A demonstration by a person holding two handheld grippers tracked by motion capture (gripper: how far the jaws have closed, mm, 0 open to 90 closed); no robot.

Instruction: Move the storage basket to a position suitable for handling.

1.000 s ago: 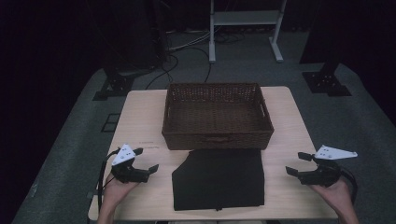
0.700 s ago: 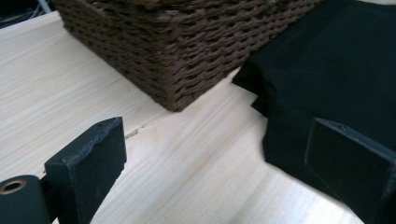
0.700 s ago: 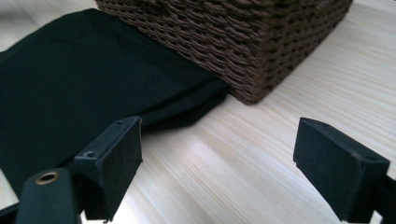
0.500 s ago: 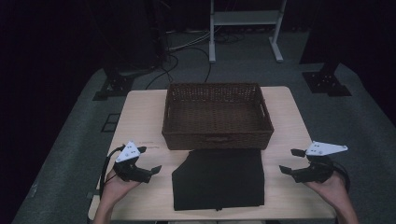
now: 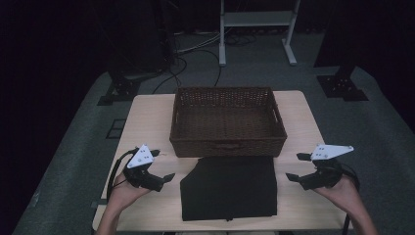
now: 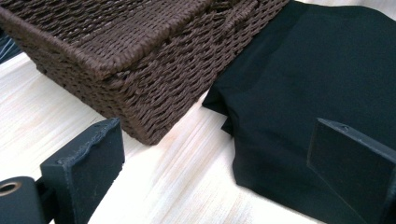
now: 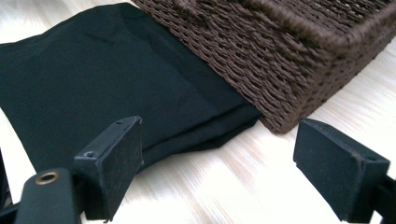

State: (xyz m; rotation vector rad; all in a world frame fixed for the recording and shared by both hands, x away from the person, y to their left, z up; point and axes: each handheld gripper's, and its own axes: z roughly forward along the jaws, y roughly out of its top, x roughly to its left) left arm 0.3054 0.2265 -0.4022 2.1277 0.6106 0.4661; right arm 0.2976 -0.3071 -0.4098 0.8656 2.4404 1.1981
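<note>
The left gripper hung just above the table, its jaws spread wide and holding nothing. Through the left gripper view, its jaws framed bare wood, with the near corner of the basket ahead and the edge of the black cloth behind the far jaw. The left hand gripped it from below, near the table's front left.

The right gripper was held the same way at the other side, jaws wide apart and empty, raised a little over the tabletop. In the right gripper view the black cloth lay behind one jaw and the basket's corner stood between the two. The right hand held it near the front right edge.

Between the two grippers lay the black cloth, folded into a rough square and flat on the table, close to the front edge. Neither gripper touched it; each stood just beside one of its side edges. Its far edge ran against the front wall of the brown wicker basket, which sat empty in the middle of the table.
</note>
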